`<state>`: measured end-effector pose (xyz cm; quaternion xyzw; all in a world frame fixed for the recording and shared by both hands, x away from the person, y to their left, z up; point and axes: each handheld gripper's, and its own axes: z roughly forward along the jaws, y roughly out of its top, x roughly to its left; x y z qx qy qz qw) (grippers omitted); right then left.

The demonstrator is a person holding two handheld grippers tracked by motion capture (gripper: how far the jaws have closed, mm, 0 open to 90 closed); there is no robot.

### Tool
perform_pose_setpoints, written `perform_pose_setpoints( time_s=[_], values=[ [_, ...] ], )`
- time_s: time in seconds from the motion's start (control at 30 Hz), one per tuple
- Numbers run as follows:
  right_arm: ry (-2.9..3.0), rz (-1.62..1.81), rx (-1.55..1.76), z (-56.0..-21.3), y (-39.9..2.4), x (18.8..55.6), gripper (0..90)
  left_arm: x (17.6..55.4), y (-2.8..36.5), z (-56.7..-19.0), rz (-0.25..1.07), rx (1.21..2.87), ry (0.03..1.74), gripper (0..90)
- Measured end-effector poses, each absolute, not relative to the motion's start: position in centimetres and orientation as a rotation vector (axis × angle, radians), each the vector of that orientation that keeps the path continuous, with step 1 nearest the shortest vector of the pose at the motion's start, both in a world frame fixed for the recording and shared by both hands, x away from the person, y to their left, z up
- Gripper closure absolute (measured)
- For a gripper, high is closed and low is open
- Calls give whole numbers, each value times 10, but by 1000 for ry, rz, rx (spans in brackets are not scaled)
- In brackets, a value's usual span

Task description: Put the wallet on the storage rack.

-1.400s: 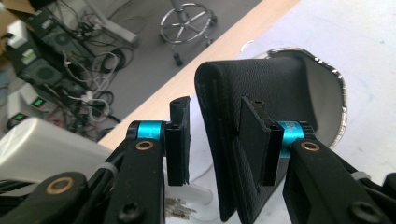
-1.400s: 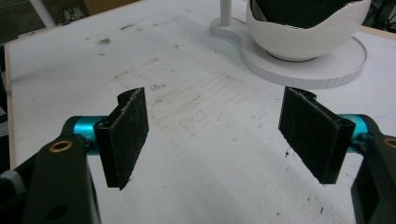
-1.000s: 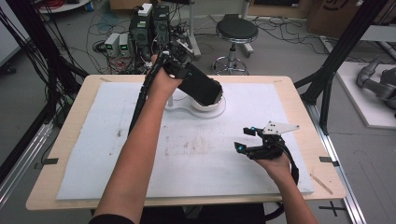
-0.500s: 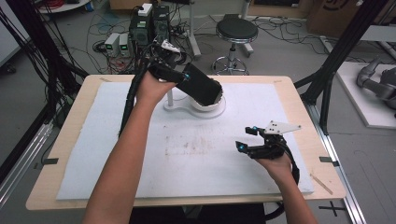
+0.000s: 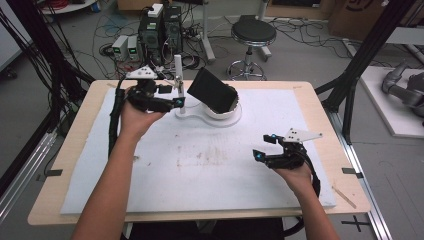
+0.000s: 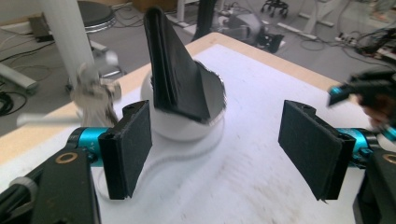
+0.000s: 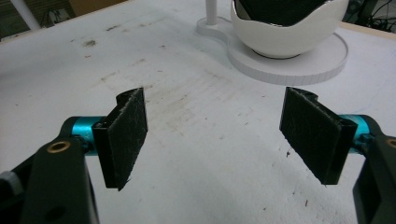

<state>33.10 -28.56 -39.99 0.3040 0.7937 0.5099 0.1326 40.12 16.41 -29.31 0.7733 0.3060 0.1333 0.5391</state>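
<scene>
On the white mat point(image 5: 150, 190), a black wallet point(image 5: 214, 92) leans tilted in the white bowl point(image 5: 227, 114) at the far middle. The left gripper point(image 5: 176, 95), jaws just opened and empty, sits just left of it; the right gripper point(image 5: 265, 147) rests released, well apart at near right.

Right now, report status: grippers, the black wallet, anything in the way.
Left gripper jaws just opened, empty, beside the white post. Right gripper open, idle. Black wallet leans in white bowl. Nothing blocking.

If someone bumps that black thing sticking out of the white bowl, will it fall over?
Probably. The black thing leans tilted in the white bowl, so a nudge could tip it. It looks flat and folded, perhaps bendy. The bowl seems rounded and may rock.
</scene>
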Motion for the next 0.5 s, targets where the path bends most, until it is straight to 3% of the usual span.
perform_pose_setpoints(
  time_s=[0.17, 0.5],
  values=[
    [2289, 1484, 905, -400, -289, 334, 235, 373, 199, -313, 287, 1810, 714, 234],
    [2256, 1476, 955, -398, -301, 336, 222, 342, 225, -348, 222, 1810, 697, 162]
  ],
)
